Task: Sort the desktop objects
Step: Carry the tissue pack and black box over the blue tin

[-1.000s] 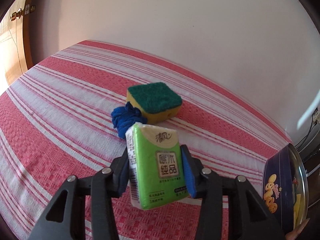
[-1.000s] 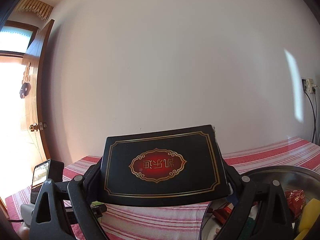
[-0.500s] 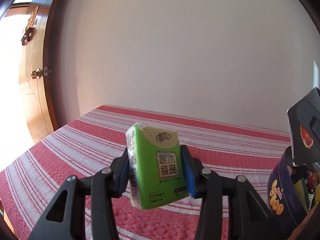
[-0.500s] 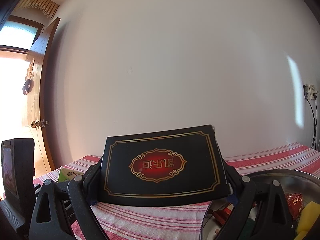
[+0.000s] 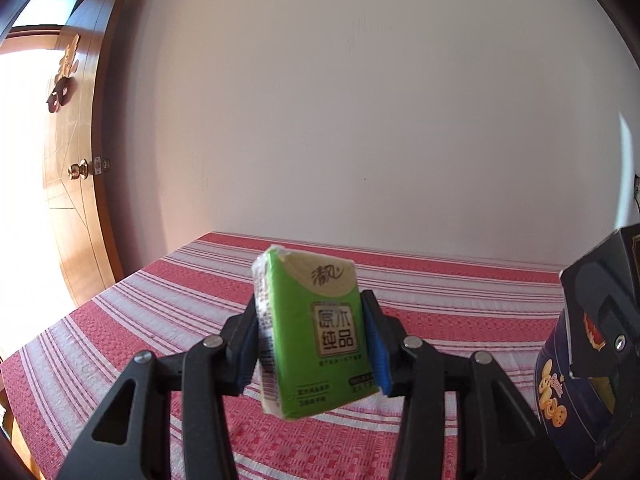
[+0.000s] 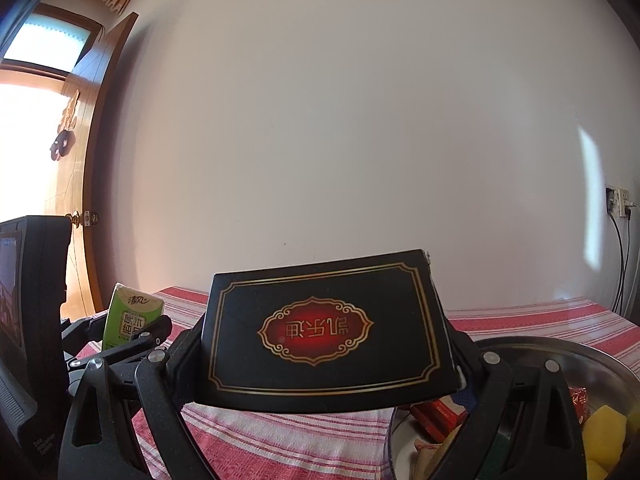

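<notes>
l gripper (image 5: 312, 344) pinching green tissue pack (image 5: 316, 332) upright btwn blue pads, held above red/white striped cloth (image 5: 120, 340). r gripper (image 6: 328, 360) clamped on black box (image 6: 324, 328) w/ red-gold emblem, held above the cloth, near edge tilted down. round tin (image 6: 560, 350) at right, by r gripper; blue side w/ cookie print (image 5: 554, 396); holds red packets (image 6: 440, 412) + yellow pieces (image 6: 604, 436). wooden door (image 5: 76, 184) far left.
</notes>
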